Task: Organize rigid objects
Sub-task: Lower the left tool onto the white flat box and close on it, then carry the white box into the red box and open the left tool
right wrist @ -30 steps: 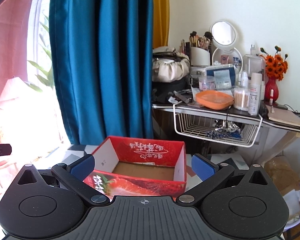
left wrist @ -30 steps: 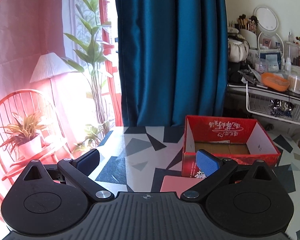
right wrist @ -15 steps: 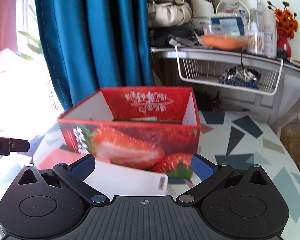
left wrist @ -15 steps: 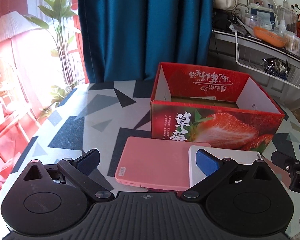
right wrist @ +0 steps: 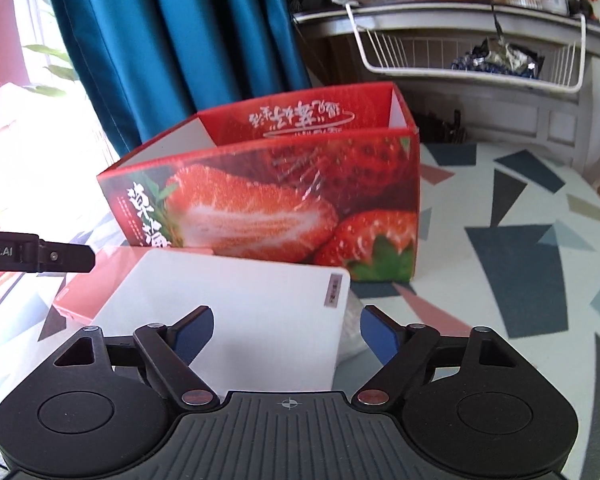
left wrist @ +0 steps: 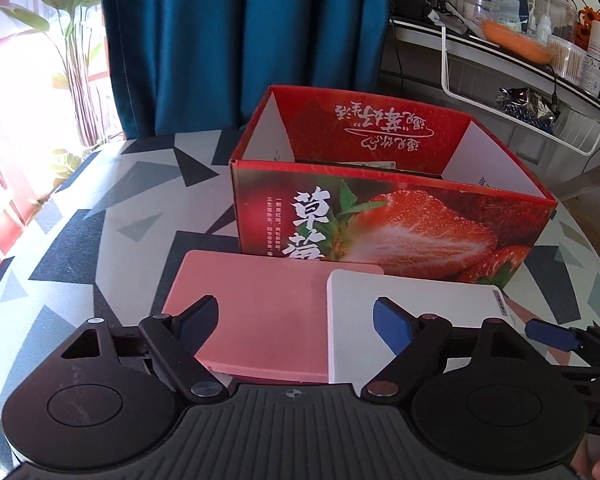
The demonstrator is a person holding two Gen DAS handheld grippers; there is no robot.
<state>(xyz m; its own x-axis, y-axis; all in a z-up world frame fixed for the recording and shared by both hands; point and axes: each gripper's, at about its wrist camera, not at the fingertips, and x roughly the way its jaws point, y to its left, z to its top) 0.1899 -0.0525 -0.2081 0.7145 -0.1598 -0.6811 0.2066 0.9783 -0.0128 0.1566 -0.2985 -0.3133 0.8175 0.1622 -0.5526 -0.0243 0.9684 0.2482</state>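
Slabs, two of them, lie flat on the table (left wrist: pixel 100 240) before the strawberry box (left wrist: pixel 392 216): a pink slab (left wrist: pixel 260 312) with a white slab (right wrist: pixel 236 312) overlapping it. My left gripper (left wrist: pixel 296 316) and right gripper (right wrist: pixel 286 328) are closing, pads not yet pressing. I judge each could nudge the other's slab or slide off the thin edges.
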